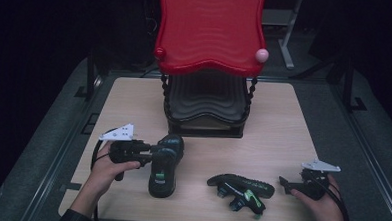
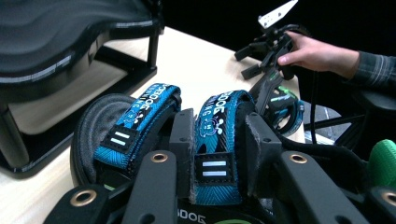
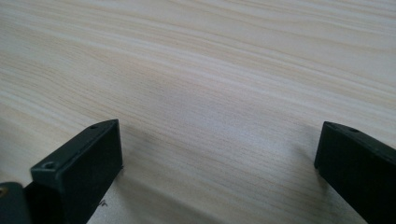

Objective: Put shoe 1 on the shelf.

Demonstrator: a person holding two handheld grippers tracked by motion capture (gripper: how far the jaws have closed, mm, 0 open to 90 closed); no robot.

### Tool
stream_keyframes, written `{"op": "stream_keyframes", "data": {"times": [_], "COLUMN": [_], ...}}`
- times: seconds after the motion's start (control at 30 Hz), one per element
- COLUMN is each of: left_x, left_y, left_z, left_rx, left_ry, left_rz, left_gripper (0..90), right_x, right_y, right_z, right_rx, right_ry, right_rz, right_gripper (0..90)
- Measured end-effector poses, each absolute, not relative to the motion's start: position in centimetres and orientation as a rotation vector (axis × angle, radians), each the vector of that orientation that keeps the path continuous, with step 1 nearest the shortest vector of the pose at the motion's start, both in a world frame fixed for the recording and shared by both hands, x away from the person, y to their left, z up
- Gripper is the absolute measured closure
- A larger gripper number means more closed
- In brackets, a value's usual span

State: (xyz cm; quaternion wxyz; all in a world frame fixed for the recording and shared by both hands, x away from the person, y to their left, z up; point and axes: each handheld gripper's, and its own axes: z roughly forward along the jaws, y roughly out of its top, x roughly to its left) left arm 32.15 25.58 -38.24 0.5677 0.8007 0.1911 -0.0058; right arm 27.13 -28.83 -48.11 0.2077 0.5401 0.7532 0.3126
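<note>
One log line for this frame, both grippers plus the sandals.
left gripper: shut on blue strap of black sandal | right gripper: open over wooden table | second black sandal: lying free | red-topped shoe rack: bare

We could read little. The two blue straps (image 2: 219,135) of the black sandal (image 2: 107,135) carried white lettering too slanted to make out, and letters ending "DOG" stood on its black part below them.

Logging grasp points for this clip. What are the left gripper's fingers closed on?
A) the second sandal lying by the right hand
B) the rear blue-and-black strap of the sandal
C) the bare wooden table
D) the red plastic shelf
B: in the left gripper view the left gripper has its fingers either side of the blue-and-black strap of the black sandal.
</note>
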Motion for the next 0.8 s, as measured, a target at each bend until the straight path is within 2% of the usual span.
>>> {"op": "stream_keyframes", "data": {"times": [0.8], "left_x": [34.5], "left_y": [21.2], "left_z": [-30.0], "left_rx": [1.837], "left_ry": [0.295], "left_rz": [0.01], "left_gripper": [68.2], "right_x": [27.1], "right_y": [-28.8], "right_z": [-48.1], "right_rx": [1.504], "right_ry": [2.097], "right_rz": [0.871], "right_gripper": [0.3]}}
